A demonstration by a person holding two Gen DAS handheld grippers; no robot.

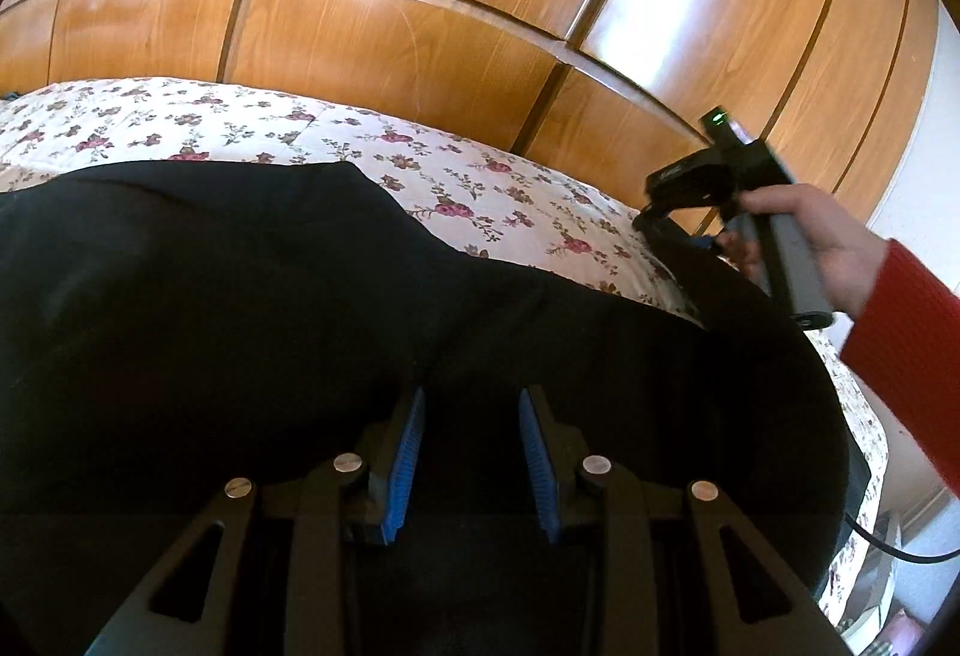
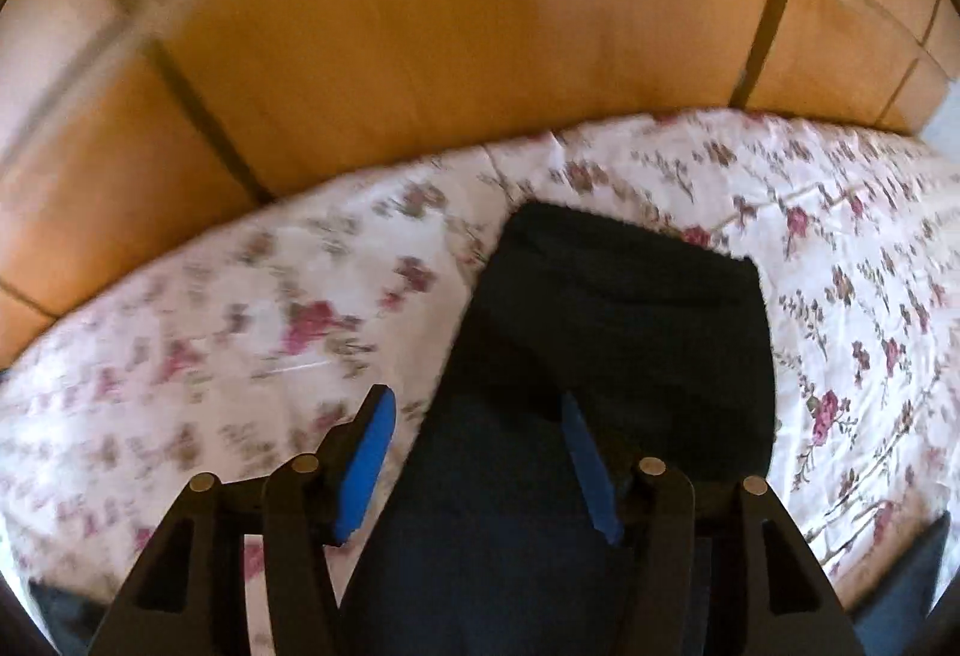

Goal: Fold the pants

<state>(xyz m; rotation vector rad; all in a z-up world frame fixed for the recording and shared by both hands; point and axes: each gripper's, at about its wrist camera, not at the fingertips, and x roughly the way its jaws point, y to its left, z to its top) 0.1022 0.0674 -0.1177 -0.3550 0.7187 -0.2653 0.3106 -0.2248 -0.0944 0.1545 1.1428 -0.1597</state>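
Black pants [image 1: 252, 308] spread across a floral bed [image 1: 492, 188]; left gripper [image 1: 472, 398] and right gripper [image 2: 477, 404] hover above, jaws apart, gripping nothing.

pants [image 1: 252, 308] on the bedspread [image 1: 480, 188], wardrobe [image 1: 390, 44] behind the bed

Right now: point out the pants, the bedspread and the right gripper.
pants [image 1: 240, 308], left wrist view, broad flat middle of the black fabric.
bedspread [image 2: 852, 260], right wrist view, bare floral patch.
right gripper [image 2: 477, 467], right wrist view, midway between its blue fingertips.
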